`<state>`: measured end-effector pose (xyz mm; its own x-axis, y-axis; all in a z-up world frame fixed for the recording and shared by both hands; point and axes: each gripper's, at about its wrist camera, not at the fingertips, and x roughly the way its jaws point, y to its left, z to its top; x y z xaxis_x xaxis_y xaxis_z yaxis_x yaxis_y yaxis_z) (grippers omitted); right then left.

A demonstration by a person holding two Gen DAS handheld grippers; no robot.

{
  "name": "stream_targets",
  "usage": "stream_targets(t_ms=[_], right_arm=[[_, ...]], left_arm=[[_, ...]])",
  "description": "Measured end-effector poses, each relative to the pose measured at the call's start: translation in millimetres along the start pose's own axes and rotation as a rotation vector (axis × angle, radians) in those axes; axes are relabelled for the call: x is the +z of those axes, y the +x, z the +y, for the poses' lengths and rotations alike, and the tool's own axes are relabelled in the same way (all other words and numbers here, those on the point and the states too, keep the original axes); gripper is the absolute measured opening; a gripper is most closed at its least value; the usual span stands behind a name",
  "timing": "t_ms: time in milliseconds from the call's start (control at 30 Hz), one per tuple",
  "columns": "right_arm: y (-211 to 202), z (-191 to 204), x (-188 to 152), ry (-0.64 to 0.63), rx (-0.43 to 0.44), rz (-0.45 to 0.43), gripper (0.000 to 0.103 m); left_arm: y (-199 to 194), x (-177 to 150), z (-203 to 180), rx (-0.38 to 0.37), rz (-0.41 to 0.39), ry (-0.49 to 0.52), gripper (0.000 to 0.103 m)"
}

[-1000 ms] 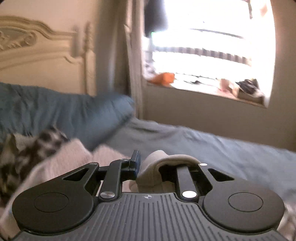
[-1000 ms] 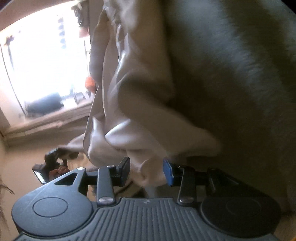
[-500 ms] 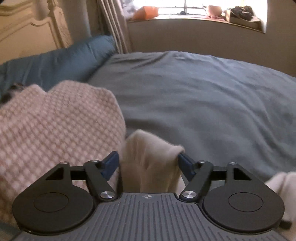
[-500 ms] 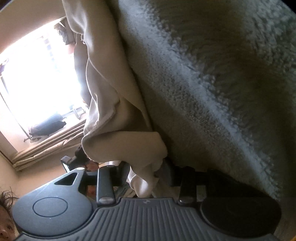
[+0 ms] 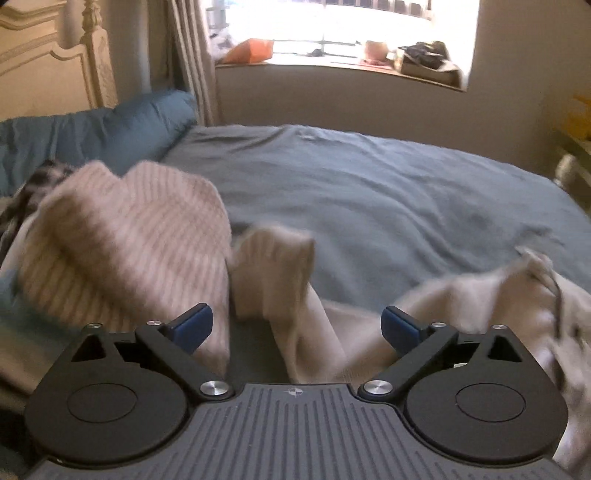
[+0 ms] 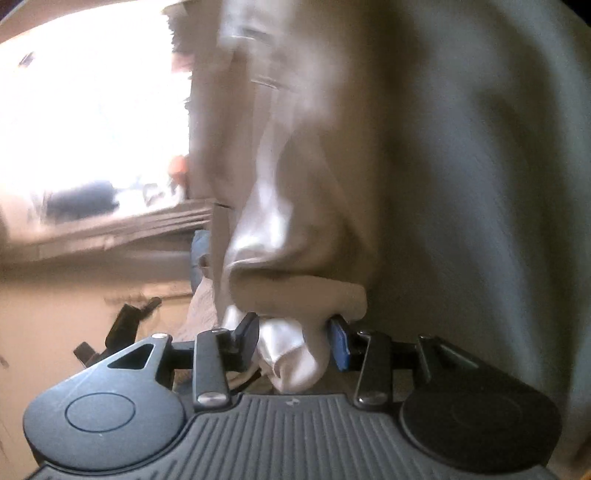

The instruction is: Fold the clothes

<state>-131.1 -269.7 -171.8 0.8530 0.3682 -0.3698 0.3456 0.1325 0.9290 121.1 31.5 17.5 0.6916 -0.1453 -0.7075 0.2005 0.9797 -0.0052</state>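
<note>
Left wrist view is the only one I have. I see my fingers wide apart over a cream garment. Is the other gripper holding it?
Observer: Yes, the right gripper pinches a bunched fold of the cream garment.
Operator: Does the cloth hang there or lie flat?
Observer: It fills that view above the fingers, so it looks lifted.
Operator: Can that view see my gripper?
Observer: Yes, the left gripper shows small and dark at lower left.

Daylight pours in from the window (image 5: pixel 343 33), blown out to white in both views. The bed (image 5: pixel 388 192) is evenly lit and fairly sharp, while the cream garment (image 5: pixel 273 266) smears with motion blur. In the right wrist view the cloth (image 6: pixel 406 147) is backlit, dim and soft. Fisheye bending darkens the corners.
</note>
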Motion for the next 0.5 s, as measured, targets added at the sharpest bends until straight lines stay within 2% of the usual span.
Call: stream_targets(t_ms=[67,133,200,267,300,367,400,500], right_arm=[[-7,46,22,-0.203,-0.101,-0.076,0.044],[-7,91,43,-0.408,-0.240,-0.166,0.048],[2,124,63,-0.595,-0.441,-0.242,0.053],[15,134,74,-0.757,-0.640,-0.277,0.066],[33,142,81,-0.853,-0.758,-0.288,0.067],[40,135,96,-0.962,-0.919,-0.309,0.071],[38,123,108,-0.986,-0.962,-0.297,0.072],[59,110,142,-0.932,-0.953,-0.201,0.078]], left_arm=[[-11,-24,-5,-0.030,0.023,-0.002,0.099],[-16,-50,-14,-0.069,0.066,0.006,0.099],[-22,-75,-24,-0.092,0.092,0.008,0.099],[-27,-100,-35,-0.114,0.119,0.010,0.099],[-29,-112,-39,-0.122,0.132,0.012,0.099],[-32,-131,-47,-0.116,0.153,0.020,0.099],[-33,-139,-51,-0.110,0.168,0.040,0.099],[-40,-161,-60,-0.108,0.195,0.122,0.099]])
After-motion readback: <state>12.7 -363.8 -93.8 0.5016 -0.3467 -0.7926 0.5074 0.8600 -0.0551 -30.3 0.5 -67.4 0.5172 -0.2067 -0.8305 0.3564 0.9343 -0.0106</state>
